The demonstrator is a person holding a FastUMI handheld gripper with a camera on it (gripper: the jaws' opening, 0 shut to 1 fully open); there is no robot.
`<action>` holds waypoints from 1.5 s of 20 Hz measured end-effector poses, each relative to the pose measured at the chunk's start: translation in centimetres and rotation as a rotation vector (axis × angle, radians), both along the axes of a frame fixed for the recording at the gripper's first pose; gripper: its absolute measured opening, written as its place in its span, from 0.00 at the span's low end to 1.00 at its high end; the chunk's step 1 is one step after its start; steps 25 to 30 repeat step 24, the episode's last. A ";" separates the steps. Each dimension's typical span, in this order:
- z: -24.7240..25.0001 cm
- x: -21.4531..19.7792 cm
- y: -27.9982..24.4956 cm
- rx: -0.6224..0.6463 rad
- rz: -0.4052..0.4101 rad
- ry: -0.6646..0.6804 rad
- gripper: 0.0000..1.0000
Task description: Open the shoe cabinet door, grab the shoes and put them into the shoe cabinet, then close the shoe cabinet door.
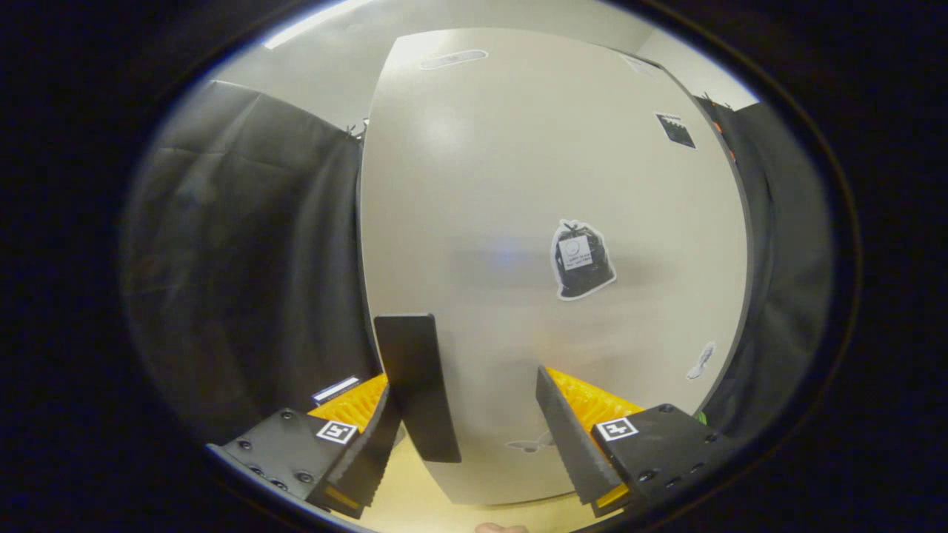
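Shoe cabinet door (518, 222): pale panel, stood directly ahead of the gripper (481, 422), very close. Black handle (415, 385) on its left edge, sat between the spread fingers, nearer the left finger (366, 459); contact unclear. Gripper released, grasping nothing. Sticker (583, 259) mid-door, dark bag shape, print illegible. Small sticker (700, 361) lower right, blurred.

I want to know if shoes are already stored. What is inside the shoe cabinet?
That is hidden: the cabinet door covers the inside. Stickers show on its front, and the open gripper has its fingers just before the door's lower part.
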State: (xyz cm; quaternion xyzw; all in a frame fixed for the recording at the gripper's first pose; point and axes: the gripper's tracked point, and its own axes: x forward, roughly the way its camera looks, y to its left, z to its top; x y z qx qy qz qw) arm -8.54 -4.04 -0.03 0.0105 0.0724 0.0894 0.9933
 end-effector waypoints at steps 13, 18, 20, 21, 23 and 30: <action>0.1 -0.4 0.2 -0.011 -0.023 -0.027 1.00; 0.2 -0.7 0.3 -0.012 -0.024 -0.036 1.00; 0.1 -0.7 0.3 -0.012 -0.025 -0.036 1.00; 0.2 -0.7 0.3 -0.012 -0.025 -0.041 1.00; 0.2 -0.8 0.3 -0.014 -0.022 -0.042 1.00; 0.1 -0.8 0.3 -0.013 -0.021 -0.039 1.00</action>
